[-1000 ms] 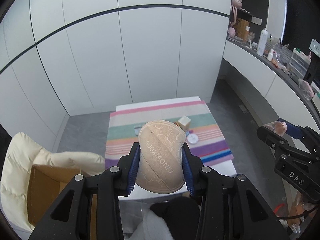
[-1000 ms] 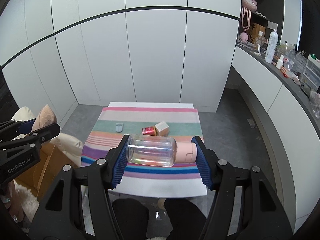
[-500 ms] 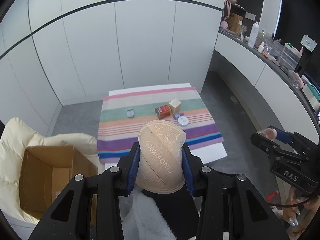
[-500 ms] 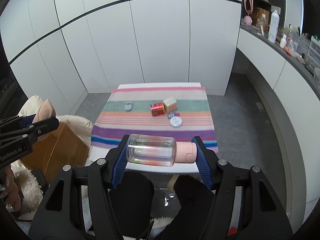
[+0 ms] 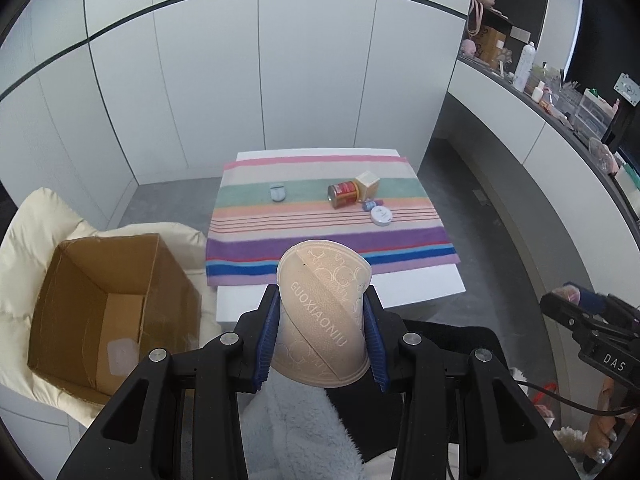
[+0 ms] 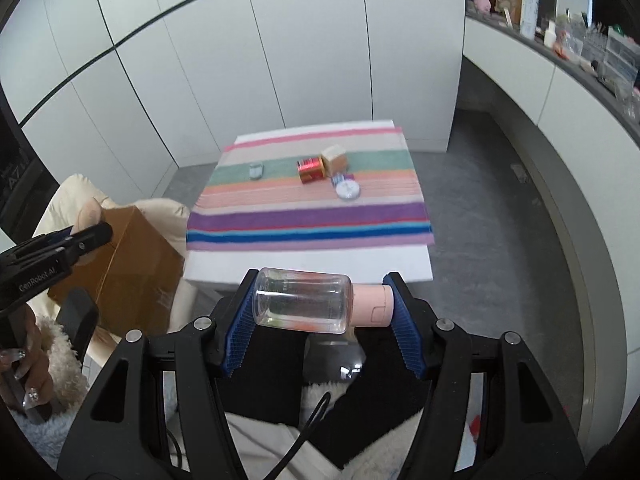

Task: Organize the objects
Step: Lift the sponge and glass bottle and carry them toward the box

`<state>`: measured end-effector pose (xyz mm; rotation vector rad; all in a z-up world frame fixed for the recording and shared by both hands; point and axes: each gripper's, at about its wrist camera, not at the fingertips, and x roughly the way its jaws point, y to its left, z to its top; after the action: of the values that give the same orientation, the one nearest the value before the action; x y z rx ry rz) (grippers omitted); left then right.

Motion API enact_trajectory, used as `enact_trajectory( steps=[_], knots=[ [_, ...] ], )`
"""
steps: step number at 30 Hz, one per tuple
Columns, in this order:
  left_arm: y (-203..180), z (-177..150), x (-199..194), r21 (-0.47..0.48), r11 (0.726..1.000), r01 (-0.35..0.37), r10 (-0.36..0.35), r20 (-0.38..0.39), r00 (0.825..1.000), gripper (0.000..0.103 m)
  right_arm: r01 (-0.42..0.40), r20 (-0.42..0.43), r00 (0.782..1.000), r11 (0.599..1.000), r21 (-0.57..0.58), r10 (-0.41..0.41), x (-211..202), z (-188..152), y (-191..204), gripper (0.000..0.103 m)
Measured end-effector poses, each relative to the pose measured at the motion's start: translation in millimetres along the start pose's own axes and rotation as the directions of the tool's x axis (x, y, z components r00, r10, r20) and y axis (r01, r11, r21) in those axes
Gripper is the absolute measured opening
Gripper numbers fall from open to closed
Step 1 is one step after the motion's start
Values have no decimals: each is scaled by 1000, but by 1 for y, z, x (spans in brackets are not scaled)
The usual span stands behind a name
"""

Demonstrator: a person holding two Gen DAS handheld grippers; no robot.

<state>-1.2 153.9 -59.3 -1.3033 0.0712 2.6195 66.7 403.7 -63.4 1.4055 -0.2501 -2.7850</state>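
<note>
As we have drawn back from the striped-cloth worktop (image 5: 420, 296), the open brown cardboard box (image 5: 100, 308) appears left; the left tool (image 5: 322, 336) stays clamped on the beige embossed pouch (image 5: 322, 316), the right tool (image 6: 320, 312) on the clear pink-capped bottle (image 6: 304, 304).

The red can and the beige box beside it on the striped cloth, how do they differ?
The red can lies tipped on its side; the beige box stands upright. The red can is round and shiny red, the beige box square-edged and pale. Both sit close together on the striped cloth.

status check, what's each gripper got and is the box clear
Left gripper shut on beige pouch. Right gripper shut on clear bottle. Cardboard box open, nothing blocking it.
</note>
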Motion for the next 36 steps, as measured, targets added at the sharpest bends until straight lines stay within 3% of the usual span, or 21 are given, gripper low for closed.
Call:
enact_trajectory(
  steps=[3,13,21,30,36],
  knots=[
    [4,-1,-2,-2,1000,-8,8,6,1000,40,-36,-28,999,999,24,37,4,-5,-2,64],
    [31,-11,3,-69,998,-1,-2,-34,999,40,-50,-39,998,998,-34,49,11,-4,24,64],
    [69,-27,-2,-152,987,-50,43,-53,998,40,-85,-70,995,991,-103,78,28,1,55,64],
    [122,-53,-23,-267,954,-139,129,-55,990,40,-169,-106,983,959,-229,148,46,4,116,64],
    [166,-82,-40,-371,908,-197,184,-72,980,40,-244,-146,968,913,-326,206,55,0,166,64]
  ],
)
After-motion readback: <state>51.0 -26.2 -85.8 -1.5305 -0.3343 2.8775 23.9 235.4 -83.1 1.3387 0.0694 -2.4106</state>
